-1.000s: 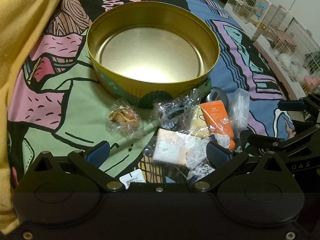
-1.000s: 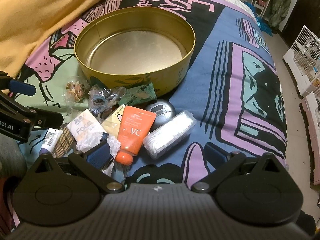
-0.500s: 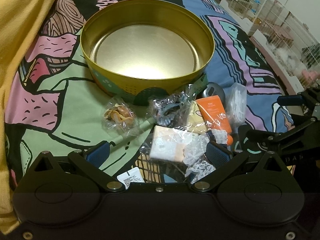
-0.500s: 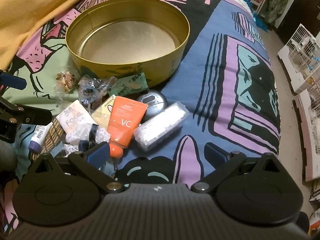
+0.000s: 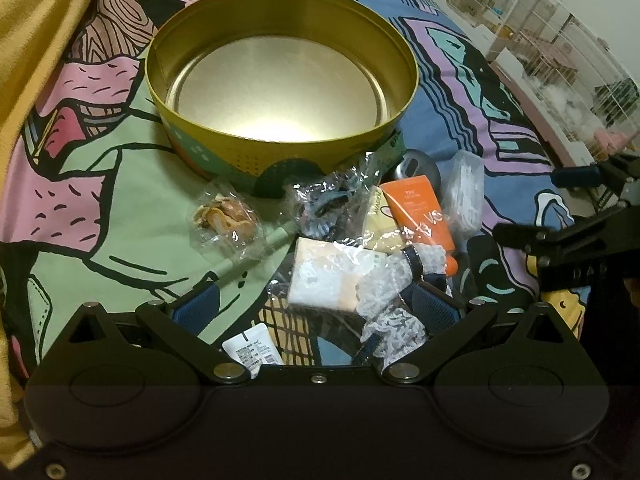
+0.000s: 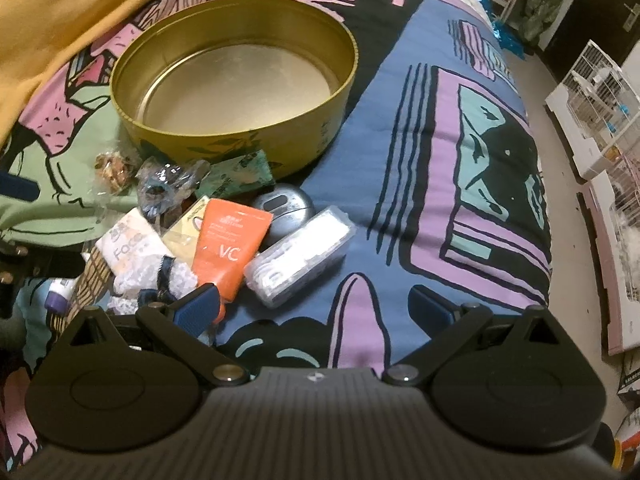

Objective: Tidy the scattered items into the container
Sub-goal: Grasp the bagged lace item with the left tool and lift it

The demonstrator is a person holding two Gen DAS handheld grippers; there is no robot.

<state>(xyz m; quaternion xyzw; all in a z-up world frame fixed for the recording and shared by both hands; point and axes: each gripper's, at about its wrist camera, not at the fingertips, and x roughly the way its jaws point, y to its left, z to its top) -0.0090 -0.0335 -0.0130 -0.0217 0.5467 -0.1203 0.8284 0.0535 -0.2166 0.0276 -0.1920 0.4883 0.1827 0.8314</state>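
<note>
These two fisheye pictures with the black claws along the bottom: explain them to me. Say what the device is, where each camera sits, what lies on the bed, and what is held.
A person holds one hand-held claw in each hand; a camera on each looks forward along its fingers. The left claw and right claw are both open and hold nothing. On the patterned bedspread sits an empty gold round tin. In front of it lies a pile: an orange tube, a clear plastic box, a silver round case, a wrapped tissue pack and small plastic bags.

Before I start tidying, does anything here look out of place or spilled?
Nothing is spilled or damaged. The gold round tin sits upright and empty, while the orange VC tube and the other small items lie heaped on the bedspread beside it.
</note>
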